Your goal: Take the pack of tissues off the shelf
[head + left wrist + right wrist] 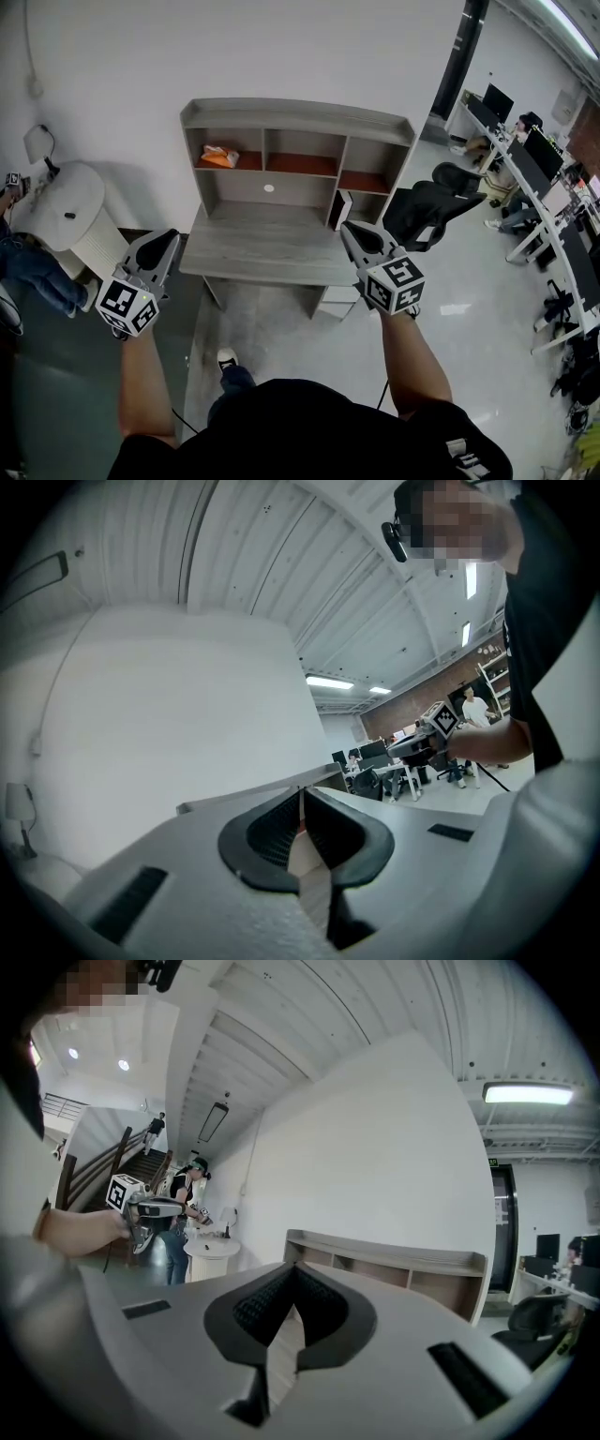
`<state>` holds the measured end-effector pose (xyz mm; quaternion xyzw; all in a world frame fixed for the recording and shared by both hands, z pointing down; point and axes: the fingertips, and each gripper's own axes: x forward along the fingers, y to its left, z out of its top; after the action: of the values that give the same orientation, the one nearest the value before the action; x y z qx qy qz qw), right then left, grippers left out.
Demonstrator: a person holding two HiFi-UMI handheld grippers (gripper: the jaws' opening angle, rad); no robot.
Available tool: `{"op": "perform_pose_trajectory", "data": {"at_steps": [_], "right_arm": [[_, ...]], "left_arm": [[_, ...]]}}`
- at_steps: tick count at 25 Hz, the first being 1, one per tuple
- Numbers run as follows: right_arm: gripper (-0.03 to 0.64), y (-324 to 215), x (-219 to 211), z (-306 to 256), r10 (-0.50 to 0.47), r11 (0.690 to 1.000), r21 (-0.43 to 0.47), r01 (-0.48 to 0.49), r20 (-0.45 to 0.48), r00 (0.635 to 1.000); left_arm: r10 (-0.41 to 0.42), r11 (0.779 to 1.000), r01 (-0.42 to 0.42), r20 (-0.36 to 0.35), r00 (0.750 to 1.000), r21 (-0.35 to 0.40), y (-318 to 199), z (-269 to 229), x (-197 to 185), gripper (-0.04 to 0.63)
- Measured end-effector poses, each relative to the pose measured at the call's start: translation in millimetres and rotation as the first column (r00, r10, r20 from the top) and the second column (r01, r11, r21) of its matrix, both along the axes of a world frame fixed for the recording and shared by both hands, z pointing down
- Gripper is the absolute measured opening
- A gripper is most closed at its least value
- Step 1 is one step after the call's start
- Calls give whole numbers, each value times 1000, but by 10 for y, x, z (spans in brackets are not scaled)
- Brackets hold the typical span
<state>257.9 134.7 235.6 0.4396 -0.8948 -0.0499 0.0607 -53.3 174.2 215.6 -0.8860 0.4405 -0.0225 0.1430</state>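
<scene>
The person is standing in front of a grey desk (272,253) and holding both bare forearms out ahead, the left one set wide and the right one nearer the middle. A round white table (66,202) is standing far left by the wall. The left gripper (167,236) is pointing level, just off the desk's left edge in the head view. The right gripper (350,230) is pointing level too, showing against the desk's right end.

A shelf (298,117) is standing along the desk's far side, showing three upper compartments. The pack of tissues (218,157), orange, is lying in the leftmost one, well apart from both grippers.

In the left gripper view, the left gripper's jaws are pressing together with nothing between them. In the right gripper view, the right gripper's jaws are likewise clenched on nothing, and the shelf is showing beyond them. A black office chair (431,211) is sitting just right of the desk.
</scene>
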Motion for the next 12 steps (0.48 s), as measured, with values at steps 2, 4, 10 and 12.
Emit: {"op": "perform_pose_trajectory", "data": {"at_steps": [2,4,10,12], "right_arm": [[6,-51,-69,27,-3,1000,-1,3,-10,1000],[6,-119,-133,55,-2,1000,-3,2,-14,1000],[6,-383,-255,206,24,999,-37,-25,-23,999],[6,-545,-332,234,33,998,-47,-34,-29,999]], "left_arm": [[7,1000,-7,-4,1000,-6,-64,59,-33,31],[14,1000,-14,-10,1000,-11,-153,113,-88,31],[46,998,-47,-16,999,-34,-519,203,-227,31],[57,997,-57,-17,998,-43,-716,233,-301,31]]}}
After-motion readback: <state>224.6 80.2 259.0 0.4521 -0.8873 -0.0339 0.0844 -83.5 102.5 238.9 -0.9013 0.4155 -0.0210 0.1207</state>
